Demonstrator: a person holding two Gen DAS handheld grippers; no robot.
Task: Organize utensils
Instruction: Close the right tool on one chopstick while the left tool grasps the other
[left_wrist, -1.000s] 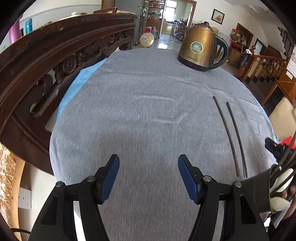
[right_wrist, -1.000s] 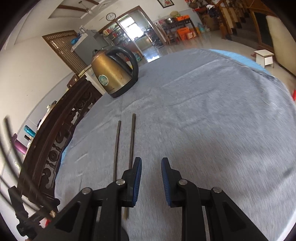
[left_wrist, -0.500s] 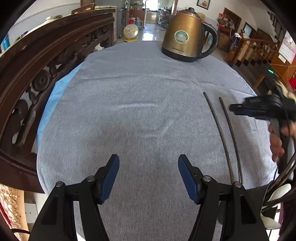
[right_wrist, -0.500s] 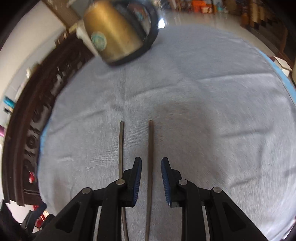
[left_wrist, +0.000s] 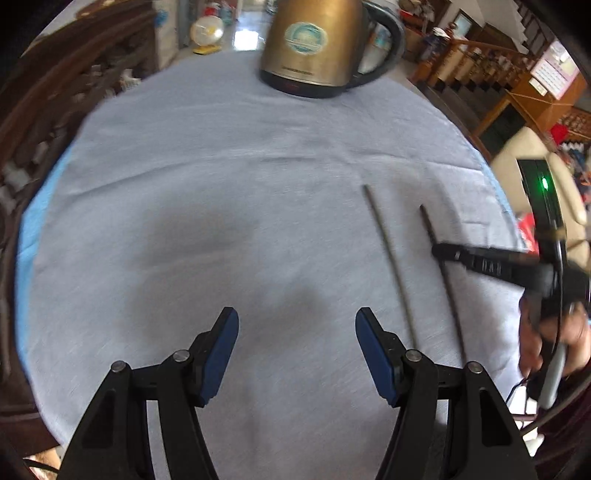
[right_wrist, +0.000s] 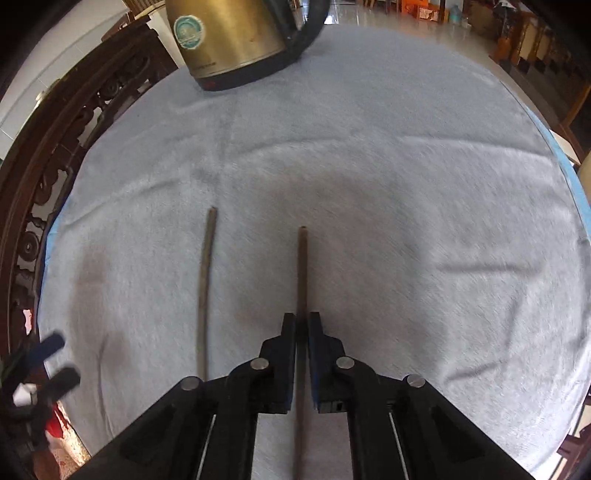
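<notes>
On a round counter (right_wrist: 406, 155) draped in grey cloth, the right gripper (right_wrist: 303, 325) has just been closing and now pinches the right-hand chopstick (right_wrist: 302, 266) between its blue pads, well back from the far tip. The stick runs straight out ahead of the jaws, lying flat on the cloth. Its partner, the left-hand chopstick (right_wrist: 203, 291), lies just beside it and roughly parallel, untouched. A brass-coloured kettle (right_wrist: 229, 40) stands at the far edge of the counter, well apart from both sticks.

The left gripper (left_wrist: 297, 349) hovers over bare cloth with its jaws spread wide and nothing between them. From its camera, the pair of chopsticks sits off to the right, the nearer one (left_wrist: 391, 266) clear of the pads, the farther one (left_wrist: 443, 273) crossed by the right gripper's dark finger.

The step in hand appears to be picking up the first stick of the pair. Doing it well likely means keeping the pinch square across the thin shaft, so it cannot roll or pivot between the pads, and lifting straight up before any sideways move, so the free end does not drag on the cloth or nudge its neighbour. A grip so far behind the tip may let the front droop; a slow, level rise would guard against that.
</notes>
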